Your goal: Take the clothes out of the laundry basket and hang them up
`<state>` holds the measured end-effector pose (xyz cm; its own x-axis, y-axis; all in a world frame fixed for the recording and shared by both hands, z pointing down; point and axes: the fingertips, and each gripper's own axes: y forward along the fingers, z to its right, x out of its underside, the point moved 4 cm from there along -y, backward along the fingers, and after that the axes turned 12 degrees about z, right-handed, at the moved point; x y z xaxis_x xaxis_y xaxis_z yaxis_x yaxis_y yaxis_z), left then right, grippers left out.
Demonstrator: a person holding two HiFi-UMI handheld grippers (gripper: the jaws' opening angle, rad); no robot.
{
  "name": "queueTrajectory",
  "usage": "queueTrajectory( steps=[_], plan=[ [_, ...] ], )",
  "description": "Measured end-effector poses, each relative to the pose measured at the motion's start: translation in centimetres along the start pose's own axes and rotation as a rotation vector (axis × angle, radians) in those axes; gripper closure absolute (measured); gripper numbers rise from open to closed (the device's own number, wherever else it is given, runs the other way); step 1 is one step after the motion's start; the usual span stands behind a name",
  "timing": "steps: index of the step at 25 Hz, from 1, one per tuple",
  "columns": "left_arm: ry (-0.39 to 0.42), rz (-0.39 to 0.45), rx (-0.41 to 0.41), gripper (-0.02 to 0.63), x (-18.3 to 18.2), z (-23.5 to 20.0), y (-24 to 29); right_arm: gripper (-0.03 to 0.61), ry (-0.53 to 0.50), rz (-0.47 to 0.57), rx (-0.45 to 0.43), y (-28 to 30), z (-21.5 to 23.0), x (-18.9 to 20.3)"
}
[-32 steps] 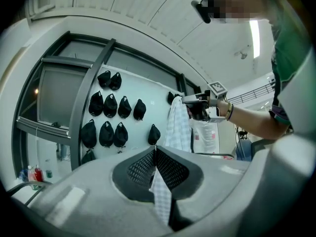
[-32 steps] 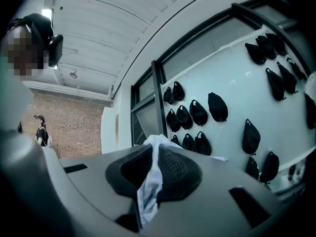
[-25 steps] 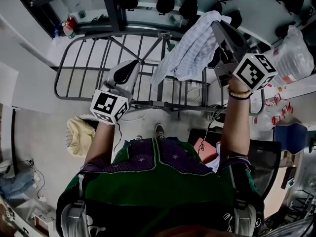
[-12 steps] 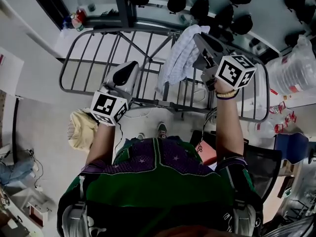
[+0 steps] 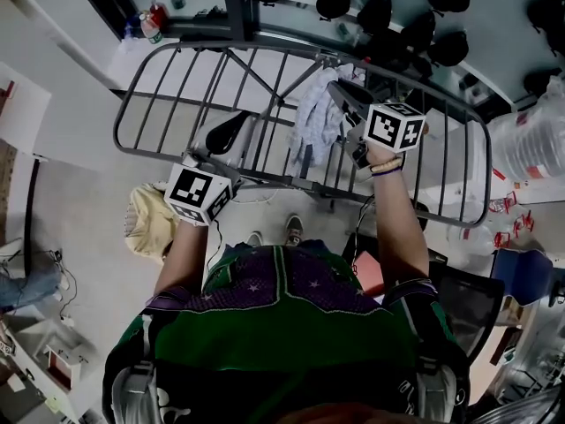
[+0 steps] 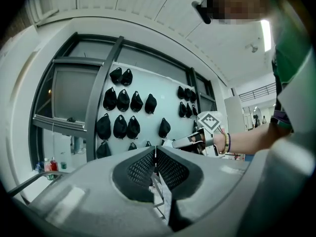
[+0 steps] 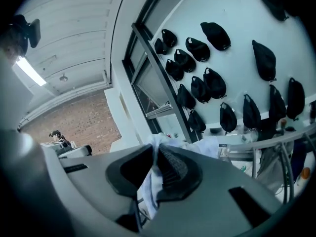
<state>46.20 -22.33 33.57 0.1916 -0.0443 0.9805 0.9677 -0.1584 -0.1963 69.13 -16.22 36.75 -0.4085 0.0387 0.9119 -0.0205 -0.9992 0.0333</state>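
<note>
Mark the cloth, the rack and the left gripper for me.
cloth [image 5: 313, 117]: head view, middle of the bunched fabric.
rack [image 5: 132, 102]: head view, left rim bar.
left gripper [image 6: 155, 158]: left gripper view, where the shut fingers meet.

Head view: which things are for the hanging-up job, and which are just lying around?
For the job:
- white cloth, pinched in the right gripper
- metal drying rack

Just lying around:
- black caps on the wall
- bottles on the ledge
- clear plastic bag
</note>
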Motion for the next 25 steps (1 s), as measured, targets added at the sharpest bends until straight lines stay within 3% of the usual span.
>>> queueTrajectory(
  steps=[7, 15, 20, 25],
  plan=[
    [0.002, -0.008, -0.036, 0.595, 0.0, -1.1, -1.0, 0.538, 0.033, -0.116, -0.007, 2.3, 0.8, 5.7],
    [0.003, -0.018, -0.05, 0.594, 0.3, -1.9, -1.6, 0.536, 0.036, -0.265, 0.057, 2.9, 2.5, 12.9],
    [-0.002, -0.018, -0.041, 0.594, 0.3, -2.0, -1.8, 0.51, -0.032, -0.255, 0.087, 2.4, 2.5, 13.5],
    [-0.005, -0.006, -0.021, 0.595, -0.1, -1.6, -1.9, 0.444, -0.136, -0.239, 0.095, 1.5, 1.6, 12.1]
  ],
)
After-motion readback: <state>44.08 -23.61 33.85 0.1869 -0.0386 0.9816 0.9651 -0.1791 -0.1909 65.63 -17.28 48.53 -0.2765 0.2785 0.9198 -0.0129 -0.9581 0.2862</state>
